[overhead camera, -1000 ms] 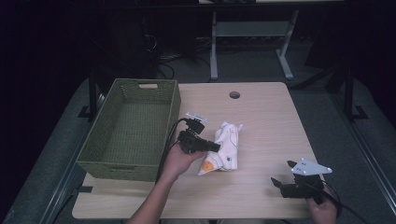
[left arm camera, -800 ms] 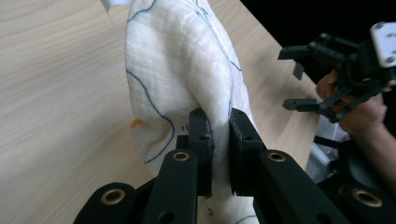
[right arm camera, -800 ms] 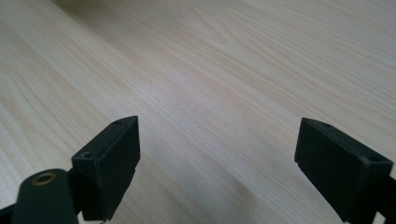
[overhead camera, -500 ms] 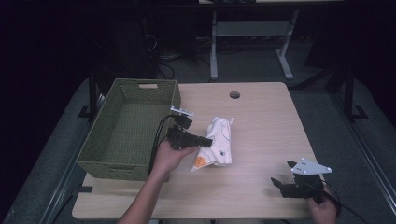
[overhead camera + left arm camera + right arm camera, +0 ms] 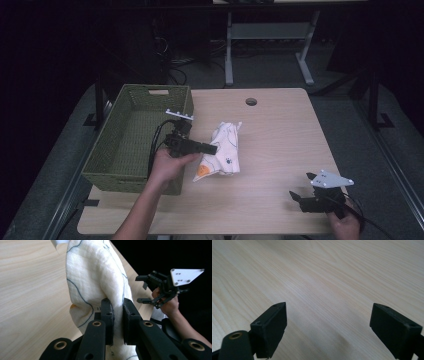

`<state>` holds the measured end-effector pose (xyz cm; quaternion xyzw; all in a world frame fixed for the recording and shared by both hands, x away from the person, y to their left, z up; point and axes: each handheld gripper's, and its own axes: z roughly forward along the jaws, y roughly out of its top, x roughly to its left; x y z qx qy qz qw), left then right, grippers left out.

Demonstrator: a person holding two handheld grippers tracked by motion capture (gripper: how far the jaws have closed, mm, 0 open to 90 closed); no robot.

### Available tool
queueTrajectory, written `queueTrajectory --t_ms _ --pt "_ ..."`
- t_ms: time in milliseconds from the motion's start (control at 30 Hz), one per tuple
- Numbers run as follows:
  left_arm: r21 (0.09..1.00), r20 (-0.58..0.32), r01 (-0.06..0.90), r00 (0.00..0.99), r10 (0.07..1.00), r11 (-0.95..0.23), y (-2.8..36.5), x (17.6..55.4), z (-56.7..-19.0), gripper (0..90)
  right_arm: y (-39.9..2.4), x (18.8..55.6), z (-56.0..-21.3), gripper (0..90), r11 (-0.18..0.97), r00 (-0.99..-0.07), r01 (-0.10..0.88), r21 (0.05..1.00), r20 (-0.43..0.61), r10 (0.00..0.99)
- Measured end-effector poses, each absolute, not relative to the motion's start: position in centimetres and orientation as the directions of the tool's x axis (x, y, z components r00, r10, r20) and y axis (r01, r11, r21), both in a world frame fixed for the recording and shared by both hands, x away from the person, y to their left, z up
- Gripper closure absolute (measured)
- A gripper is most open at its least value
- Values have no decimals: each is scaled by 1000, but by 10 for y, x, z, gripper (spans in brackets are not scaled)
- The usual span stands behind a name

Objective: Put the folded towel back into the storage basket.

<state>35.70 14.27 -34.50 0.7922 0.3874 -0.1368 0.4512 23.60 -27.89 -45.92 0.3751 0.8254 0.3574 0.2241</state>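
Left gripper [image 5: 212,148] dragged white cloth [image 5: 222,152] toward basket [image 5: 125,150].

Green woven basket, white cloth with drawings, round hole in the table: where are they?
Green woven basket [image 5: 102,172]: high view, near front wall.
White cloth with drawings [image 5: 225,150]: high view, middle of the bundle.
Round hole in the table [image 5: 251,102]: high view, its centre.

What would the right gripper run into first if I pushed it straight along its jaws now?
Probably the bare table: the right gripper, jaws open, points at wood alone. From above it aims leftward, short of the cloth.
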Motion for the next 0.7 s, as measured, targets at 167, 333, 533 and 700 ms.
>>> queueTrajectory --t_ms 167,333,533,700 --pt "609 -598 753 643 479 -251 159 359 -340 824 -279 236 -459 137 454 -615 458 764 -97 783" --pt "612 -604 757 635 481 -230 171 361 -336 824 -280 236 -458 137 458 -615 454 764 -104 782" --pt "610 -630 766 623 463 -201 189 361 -333 824 -279 236 -460 137 458 -620 464 758 -91 779" --pt "615 -630 767 617 472 -183 202 360 -328 823 -277 236 -459 137 469 -628 453 758 -101 771"
